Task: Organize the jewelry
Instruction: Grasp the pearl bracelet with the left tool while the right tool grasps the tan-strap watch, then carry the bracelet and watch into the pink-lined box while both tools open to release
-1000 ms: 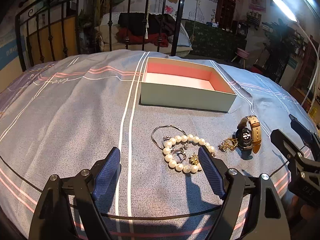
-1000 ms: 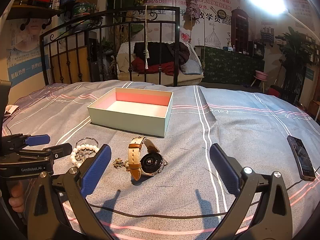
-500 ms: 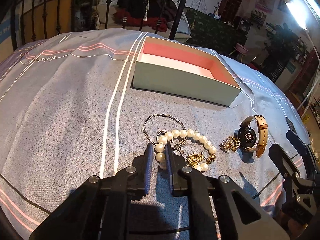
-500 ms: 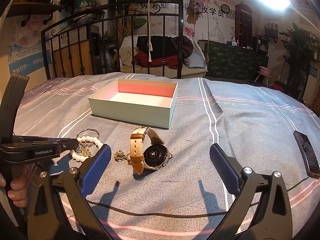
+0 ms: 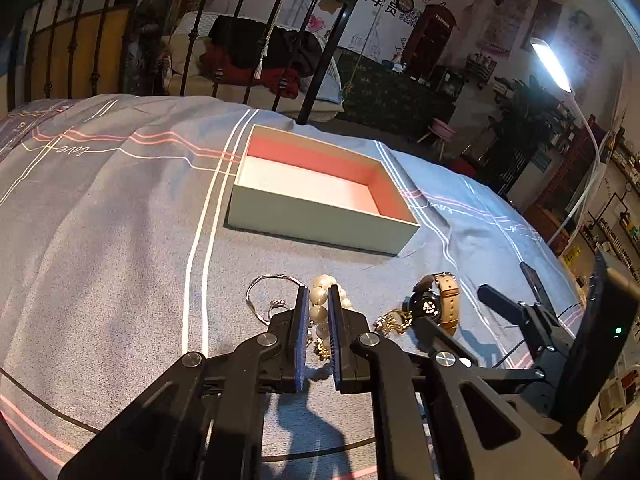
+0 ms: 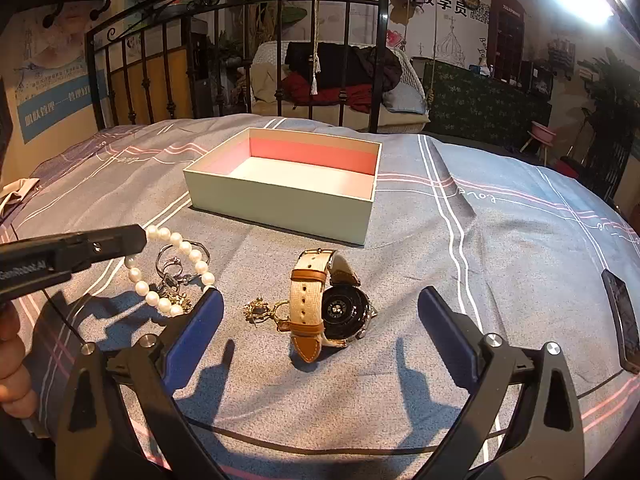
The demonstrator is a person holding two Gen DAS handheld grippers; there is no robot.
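My left gripper (image 5: 319,296) is shut on the pearl bracelet (image 5: 319,306), which hangs lifted from its tip in the right wrist view (image 6: 168,264). A silver bangle (image 5: 267,294) and small gold pieces hang tangled with it. A watch with a tan strap (image 6: 332,300) and a gold brooch (image 6: 260,310) lie on the bedspread between the fingers of my open, empty right gripper (image 6: 320,320). The open mint box with a pink lining (image 5: 320,196) stands behind, also in the right wrist view (image 6: 286,194).
A grey striped bedspread (image 6: 480,240) covers the bed. A phone (image 6: 624,316) lies at the right edge. A black iron bed rail (image 6: 240,52) stands behind the box. The right gripper shows in the left wrist view (image 5: 520,320).
My left gripper closed on the pearl bracelet and has lifted it off the bedspread, dragging the bangle along. My right gripper moved closer to the watch, still open.
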